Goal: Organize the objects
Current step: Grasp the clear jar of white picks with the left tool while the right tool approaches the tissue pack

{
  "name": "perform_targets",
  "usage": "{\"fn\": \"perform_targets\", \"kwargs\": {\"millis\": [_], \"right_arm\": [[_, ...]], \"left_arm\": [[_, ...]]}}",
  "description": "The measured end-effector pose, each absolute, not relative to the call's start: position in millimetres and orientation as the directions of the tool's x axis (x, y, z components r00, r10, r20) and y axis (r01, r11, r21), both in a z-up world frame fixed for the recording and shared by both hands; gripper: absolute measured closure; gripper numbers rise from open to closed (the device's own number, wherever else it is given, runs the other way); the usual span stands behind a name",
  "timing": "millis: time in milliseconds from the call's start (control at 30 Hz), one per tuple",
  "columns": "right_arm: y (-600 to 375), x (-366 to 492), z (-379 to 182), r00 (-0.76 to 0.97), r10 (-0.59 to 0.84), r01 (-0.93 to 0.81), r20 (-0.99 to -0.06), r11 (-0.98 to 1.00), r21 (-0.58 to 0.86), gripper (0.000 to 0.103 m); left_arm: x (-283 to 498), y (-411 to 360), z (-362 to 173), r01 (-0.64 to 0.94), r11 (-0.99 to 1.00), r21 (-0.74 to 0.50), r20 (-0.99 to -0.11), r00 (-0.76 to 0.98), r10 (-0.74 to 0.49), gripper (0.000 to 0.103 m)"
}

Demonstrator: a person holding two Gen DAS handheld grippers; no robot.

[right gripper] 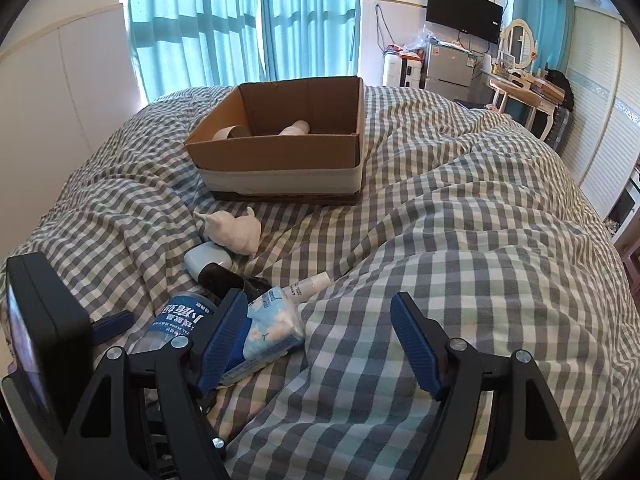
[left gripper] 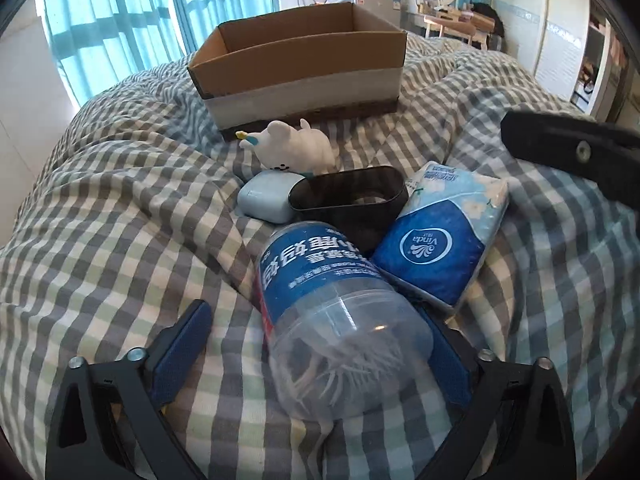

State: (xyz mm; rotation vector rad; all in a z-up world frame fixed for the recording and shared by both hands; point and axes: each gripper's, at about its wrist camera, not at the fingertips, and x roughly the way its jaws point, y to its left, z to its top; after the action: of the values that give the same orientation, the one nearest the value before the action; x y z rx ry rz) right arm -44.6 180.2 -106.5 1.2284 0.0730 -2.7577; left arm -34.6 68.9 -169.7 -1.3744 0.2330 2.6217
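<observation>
A clear plastic bottle [left gripper: 332, 312] with a blue label lies on the checked quilt between the open fingers of my left gripper [left gripper: 316, 344], its base toward the camera. Beyond it lie a blue tissue pack [left gripper: 440, 236], a black oval container [left gripper: 348, 196], a pale blue case [left gripper: 264, 196] and a white plush toy [left gripper: 300, 148]. An open cardboard box [left gripper: 304, 68] stands farther back. My right gripper [right gripper: 320, 340] is open and empty above the quilt, right of the tissue pack [right gripper: 272, 328]. A small white spray bottle [right gripper: 308, 284] lies there too.
The box [right gripper: 280, 152] holds a tape roll [right gripper: 228, 132] and a pale object [right gripper: 296, 128]. The quilt [right gripper: 460, 260] is rumpled with raised folds on the right. Curtains, a fridge, a monitor and a dressing table stand beyond the bed.
</observation>
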Motion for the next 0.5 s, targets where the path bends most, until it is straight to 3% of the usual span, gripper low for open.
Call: {"fn": "perform_targets", "kwargs": {"millis": [33, 333, 500], "right_arm": [[178.4, -44.5, -107.7, -0.661, -0.091, 0.134, -0.745, -0.991, 0.002, 0.029], [164.7, -42.2, -116.8, -0.652, -0.143, 0.211, -0.744, -0.977, 0.003, 0.029], [161.2, -47.1, -127.8, -0.619, -0.165, 0.236, -0.768, -0.971, 0.018, 0.029]], "left_arm": [[-34.3, 67.7, -168.7, -0.236, -0.971, 0.038, -0.824, -0.557, 0.103, 0.029], [-22.4, 43.7, -126.7, -0.216, -0.976, 0.008, -0.775, -0.619, 0.13, 0.037], [-24.4, 24.8, -107.6, -0.149, -0.987, 0.065, -0.733, -0.678, 0.055, 0.037]]}}
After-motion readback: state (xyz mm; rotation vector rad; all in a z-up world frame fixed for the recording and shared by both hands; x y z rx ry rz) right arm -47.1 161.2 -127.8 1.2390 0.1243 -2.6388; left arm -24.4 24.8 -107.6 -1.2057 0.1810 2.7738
